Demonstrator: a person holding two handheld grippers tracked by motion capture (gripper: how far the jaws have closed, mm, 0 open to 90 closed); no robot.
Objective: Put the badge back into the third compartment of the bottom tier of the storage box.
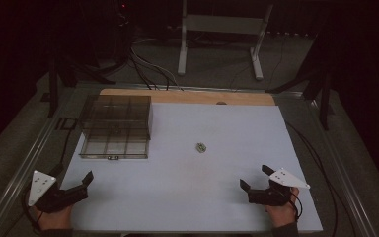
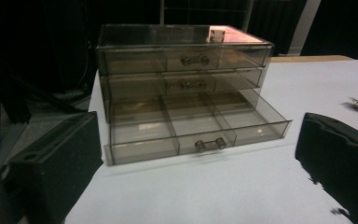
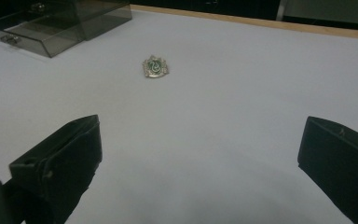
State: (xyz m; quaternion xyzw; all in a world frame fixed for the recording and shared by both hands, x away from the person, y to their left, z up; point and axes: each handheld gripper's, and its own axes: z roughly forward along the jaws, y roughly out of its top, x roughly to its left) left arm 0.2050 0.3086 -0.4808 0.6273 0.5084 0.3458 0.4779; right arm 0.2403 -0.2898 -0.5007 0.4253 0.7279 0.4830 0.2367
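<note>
At the near left corner of the white table sheet (image 1: 177, 197), the left gripper (image 1: 74, 185), jaws spread wide, nothing between them, half over the sheet's left edge. Beyond it, near the far left corner, a smoky transparent plastic drawer box (image 1: 116, 126) with three drawers, the lowest drawer (image 2: 196, 133) pulled out toward the near side, its compartments bare; other two drawers closed. Wide bare sheet between the gripper and the drawer front. In the middle of the sheet, a small silver badge with green centre (image 1: 201, 147), lying flat, well apart from the box and from both grippers. At the near right, the right gripper (image 1: 256, 180), jaws also spread, holding nothing, pointing toward the badge (image 3: 154, 67), free sheet all around.
</note>
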